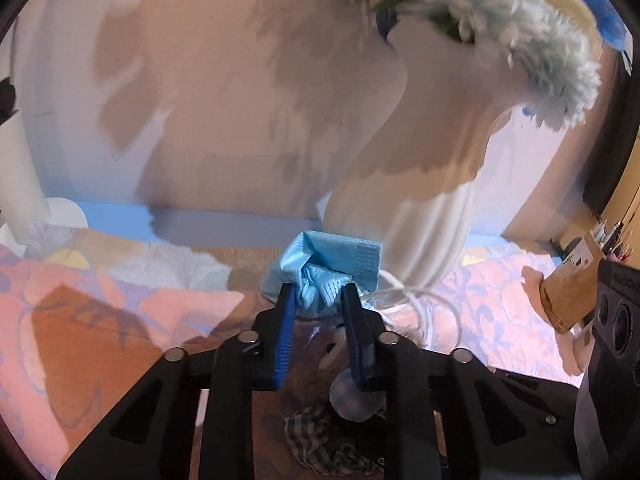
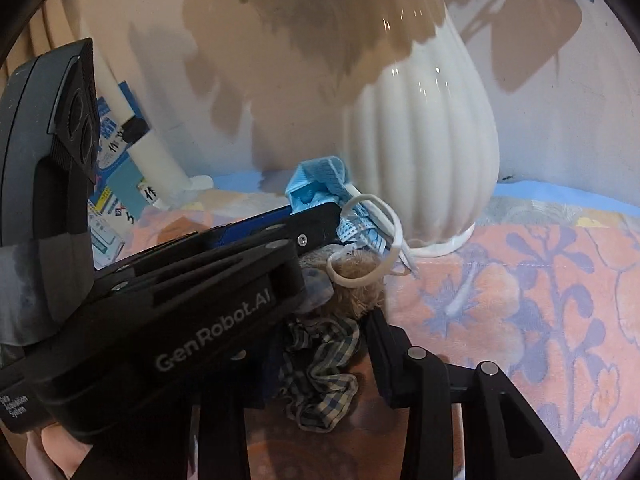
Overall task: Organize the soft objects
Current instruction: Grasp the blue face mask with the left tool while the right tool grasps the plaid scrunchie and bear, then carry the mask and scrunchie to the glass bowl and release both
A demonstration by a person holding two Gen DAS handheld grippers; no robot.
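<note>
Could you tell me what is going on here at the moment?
A person is tidying soft things with a handheld gripper in each hand. The left gripper is shut on a crumpled blue face mask in front of the white vase. The right gripper sits just behind it, over a checked cloth and a furry brown item; its grip is unclear.

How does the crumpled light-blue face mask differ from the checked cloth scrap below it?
The crumpled light-blue face mask is plain blue with white ear loops; the checked cloth scrap is dark plaid with no loops. The mask is pinched between the jaws of the left gripper; the cloth lies loose on the floral blanket, ungripped. The mask sits by the white ribbed vase; the cloth lies nearer the cameras. Both are soft and bunched up.
</note>
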